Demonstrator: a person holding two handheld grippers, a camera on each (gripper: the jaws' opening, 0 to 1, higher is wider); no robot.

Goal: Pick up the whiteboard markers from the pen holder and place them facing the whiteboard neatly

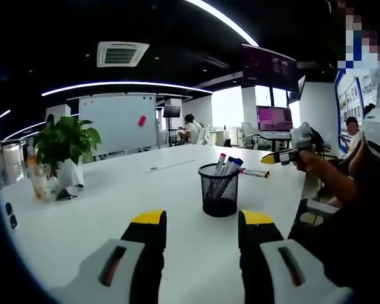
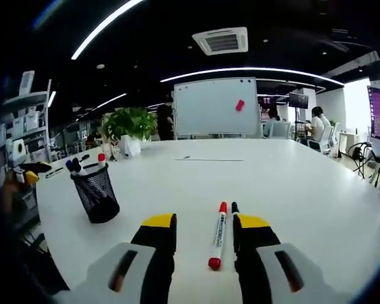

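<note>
A black mesh pen holder [image 1: 218,190] stands on the white table [image 1: 114,209] with several markers [image 1: 227,164] sticking out of it. My left gripper [image 1: 202,221] hovers open just in front of it, nothing between its jaws. In the right gripper view the same pen holder [image 2: 96,190] stands to the left. A red-capped marker [image 2: 219,234] lies on the table between the jaws of my open right gripper [image 2: 206,225], pointing toward the whiteboard [image 2: 215,106]. A black marker [image 2: 235,218] lies beside it, against the right jaw. The right gripper [image 1: 284,155] also shows past the holder, above a laid-down marker [image 1: 254,173].
A potted plant [image 1: 63,145] and small items stand at the table's far left edge. The whiteboard [image 1: 117,120] stands beyond the table's far end. People sit at desks [image 1: 191,126] in the background. A thin ruler-like strip [image 2: 209,159] lies far out on the table.
</note>
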